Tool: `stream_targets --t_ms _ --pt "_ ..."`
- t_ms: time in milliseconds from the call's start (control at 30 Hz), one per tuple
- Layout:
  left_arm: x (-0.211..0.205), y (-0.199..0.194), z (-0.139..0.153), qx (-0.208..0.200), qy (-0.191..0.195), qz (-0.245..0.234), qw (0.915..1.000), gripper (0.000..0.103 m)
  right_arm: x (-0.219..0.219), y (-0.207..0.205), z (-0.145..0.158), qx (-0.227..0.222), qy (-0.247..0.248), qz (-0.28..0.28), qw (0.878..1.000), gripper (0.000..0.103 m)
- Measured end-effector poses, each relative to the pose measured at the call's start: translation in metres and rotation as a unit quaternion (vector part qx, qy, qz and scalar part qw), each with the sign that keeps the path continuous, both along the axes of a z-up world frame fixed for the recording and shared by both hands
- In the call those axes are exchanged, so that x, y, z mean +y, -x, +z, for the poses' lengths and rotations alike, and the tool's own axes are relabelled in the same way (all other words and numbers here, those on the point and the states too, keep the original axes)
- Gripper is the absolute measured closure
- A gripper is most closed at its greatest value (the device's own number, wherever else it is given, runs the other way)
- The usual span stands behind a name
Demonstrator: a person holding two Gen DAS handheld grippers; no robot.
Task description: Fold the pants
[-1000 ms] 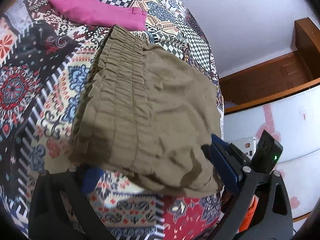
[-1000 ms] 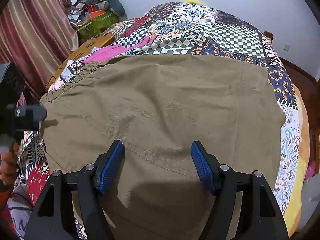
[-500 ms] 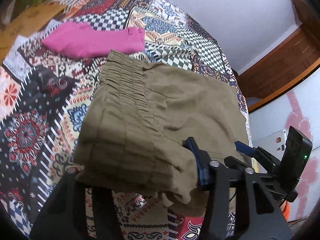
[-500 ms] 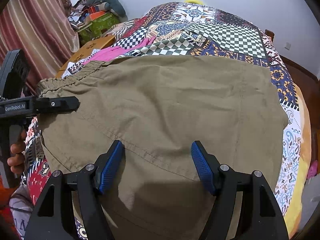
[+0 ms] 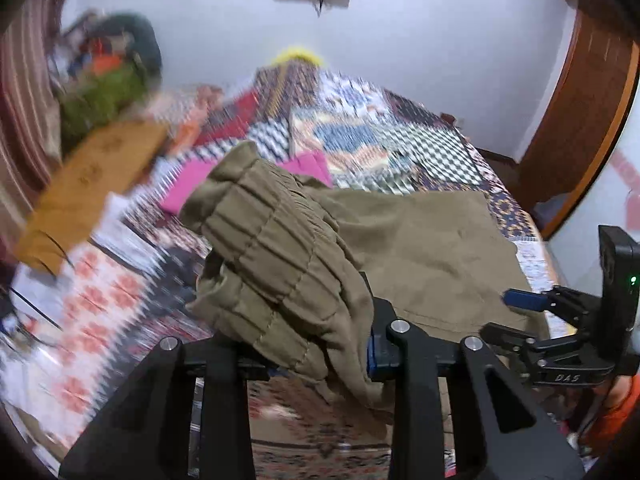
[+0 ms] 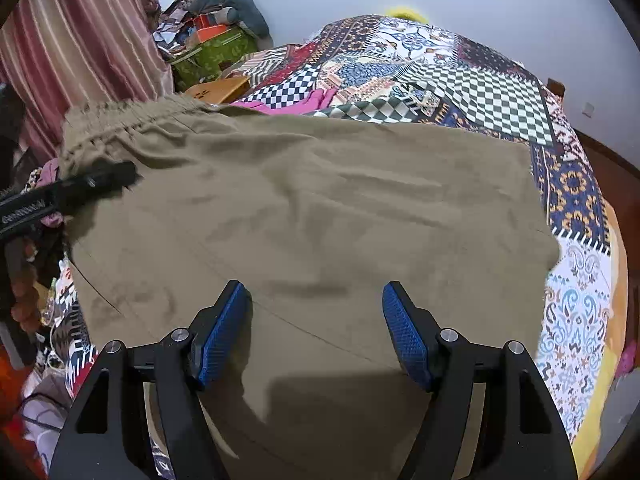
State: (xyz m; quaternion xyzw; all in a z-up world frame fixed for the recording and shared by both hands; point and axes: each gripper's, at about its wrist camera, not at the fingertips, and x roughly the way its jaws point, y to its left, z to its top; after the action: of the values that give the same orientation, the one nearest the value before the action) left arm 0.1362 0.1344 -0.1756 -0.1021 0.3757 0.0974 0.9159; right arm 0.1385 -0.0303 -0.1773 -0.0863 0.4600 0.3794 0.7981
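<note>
1. Low in the left wrist view, the left gripper [image 5: 320, 354] is clamped on the gathered waistband of the olive pants [image 5: 280, 272]. The cloth bunches up between its black fingers and spills over them; a strip of blue pad shows beside the fabric.
2. At the lower right of that view sits the right gripper [image 5: 524, 300], with the letters "DAS" printed white on its black body and a green light lit on the box above it.
3. In the right wrist view, the right gripper's blue pads [image 6: 222, 334] stand wide apart at the bottom of the frame, over flat pants cloth with nothing between them.
4. At the left edge of that view the left gripper [image 6: 96, 182] reaches into the waistband; its white lettering is too blurred to read with confidence.
5. The pants [image 6: 312, 216] lie spread over the patchwork bedspread [image 6: 480, 92], filling the middle of the frame.
6. Beyond the waistband, a pink garment [image 6: 304, 102] rests on the bedspread.
7. Farther off, at the upper left, a green box [image 6: 212, 54] sits beside a striped curtain [image 6: 80, 40].
</note>
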Motion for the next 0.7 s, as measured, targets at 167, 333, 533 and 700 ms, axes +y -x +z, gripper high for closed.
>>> stream_targets --t_ms 167,333,533,700 --pt "0.000 0.005 0.018 -0.019 -0.051 0.002 0.9985 0.073 -0.007 0.000 0.005 -0.003 -0.011 -0.015 1.000 0.036" --pt "-0.020 0.001 0.020 -0.022 -0.095 -0.021 0.9950 0.073 -0.023 0.000 0.012 -0.005 -0.021 -0.037 0.999 0.036" --pt "-0.046 -0.003 0.026 -0.034 -0.121 -0.056 0.9905 0.073 -0.037 -0.001 0.003 0.003 -0.004 -0.050 0.999 0.036" --pt "-0.057 -0.007 0.035 -0.043 -0.099 -0.083 0.9907 0.074 -0.041 -0.001 -0.013 0.022 0.003 -0.054 0.998 0.036"
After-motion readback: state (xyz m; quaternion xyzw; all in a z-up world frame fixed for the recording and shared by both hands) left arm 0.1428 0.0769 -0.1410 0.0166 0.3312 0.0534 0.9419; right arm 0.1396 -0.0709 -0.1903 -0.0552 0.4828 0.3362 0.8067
